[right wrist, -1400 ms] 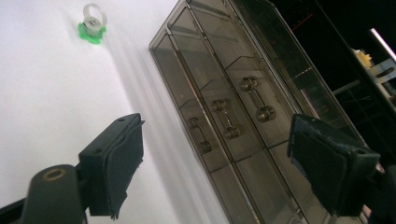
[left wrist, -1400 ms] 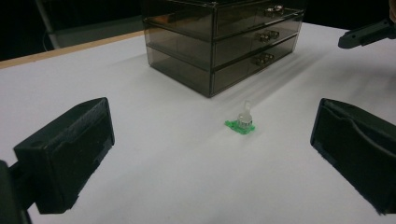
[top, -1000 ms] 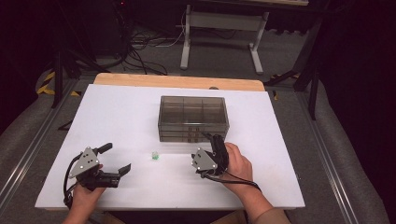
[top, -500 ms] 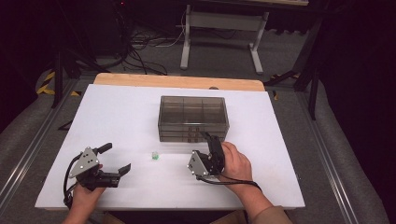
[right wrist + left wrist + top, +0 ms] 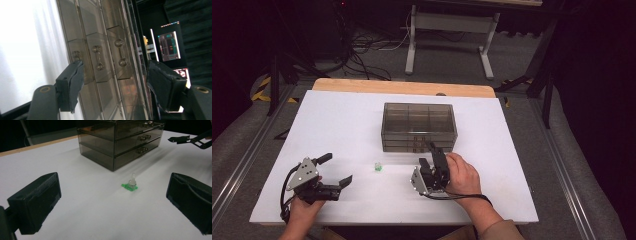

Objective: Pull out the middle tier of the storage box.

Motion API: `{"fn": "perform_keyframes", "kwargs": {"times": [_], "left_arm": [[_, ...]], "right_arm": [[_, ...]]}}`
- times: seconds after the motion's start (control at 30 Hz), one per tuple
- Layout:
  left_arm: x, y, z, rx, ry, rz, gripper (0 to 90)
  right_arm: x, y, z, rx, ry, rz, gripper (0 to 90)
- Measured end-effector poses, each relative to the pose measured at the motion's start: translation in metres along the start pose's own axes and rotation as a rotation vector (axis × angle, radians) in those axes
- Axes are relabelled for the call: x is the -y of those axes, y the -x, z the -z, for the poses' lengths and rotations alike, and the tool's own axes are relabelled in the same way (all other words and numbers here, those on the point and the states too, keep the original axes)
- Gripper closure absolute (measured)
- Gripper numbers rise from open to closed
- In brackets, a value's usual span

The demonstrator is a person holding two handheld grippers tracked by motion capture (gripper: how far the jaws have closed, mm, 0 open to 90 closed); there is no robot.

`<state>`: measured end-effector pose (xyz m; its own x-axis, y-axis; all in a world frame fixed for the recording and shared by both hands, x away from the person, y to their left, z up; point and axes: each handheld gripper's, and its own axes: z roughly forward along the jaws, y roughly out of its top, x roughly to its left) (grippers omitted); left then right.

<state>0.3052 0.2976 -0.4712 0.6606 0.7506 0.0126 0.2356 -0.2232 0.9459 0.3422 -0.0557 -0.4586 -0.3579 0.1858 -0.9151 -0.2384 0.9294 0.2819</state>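
A smoky see-through drawer chest (image 5: 419,126) with three stacked drawers stands mid-table. Just in front of it my right gripper (image 5: 430,155) lies rolled on its side, pointing at the drawer fronts. In the right gripper view the small drawer handles (image 5: 97,57) show between its pads (image 5: 75,80), still some way off. Its jaws have just been closing and are open, with nothing pinched. A tiny clear piece on a green base (image 5: 378,167) sits on the table. My left gripper (image 5: 337,169) rests open at the near left, facing that green piece (image 5: 130,185) from a distance.
The white table top (image 5: 337,125) has a wooden strip along its far edge. Dark floor, cables and a stand's legs lie beyond. In the left gripper view the chest (image 5: 120,142) sits behind the green piece, and the right gripper (image 5: 190,139) shows at top right.
The right gripper has shifted slightly left in front of the chest and its jaws have narrowed. The left gripper and the green piece have not moved.
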Motion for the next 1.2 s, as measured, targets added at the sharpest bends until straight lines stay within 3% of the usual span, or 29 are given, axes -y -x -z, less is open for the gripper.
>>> {"fn": "perform_keyframes", "kwargs": {"times": [0.27, 0.6, 0.73, 0.77, 0.97, 1.2], "left_arm": [[0.000, 0.000, 0.000, 0.001, 0.001, 0.000, 0.6], [0.000, 0.000, 0.000, 0.003, 0.001, 0.002, 0.6], [0.000, 0.000, 0.000, 0.006, 0.001, 0.001, 0.6], [0.000, 0.000, 0.000, 0.011, 0.005, 0.009, 0.7], [0.000, 0.000, 0.000, 0.010, 0.003, 0.008, 0.7], [0.000, 0.000, -0.001, 0.014, 0.001, 0.011, 0.7]], "right_arm": [[-0.001, -0.011, -0.004, 0.085, -0.017, 0.067, 34.8], [-0.001, -0.021, -0.010, 0.166, -0.030, 0.112, 38.4], [-0.002, -0.024, -0.012, 0.175, -0.031, 0.131, 39.2], [-0.002, -0.026, -0.014, 0.183, -0.036, 0.159, 40.2], [-0.002, -0.034, -0.019, 0.205, -0.051, 0.221, 42.5], [-0.003, -0.039, -0.025, 0.222, -0.070, 0.258, 47.5]]}}
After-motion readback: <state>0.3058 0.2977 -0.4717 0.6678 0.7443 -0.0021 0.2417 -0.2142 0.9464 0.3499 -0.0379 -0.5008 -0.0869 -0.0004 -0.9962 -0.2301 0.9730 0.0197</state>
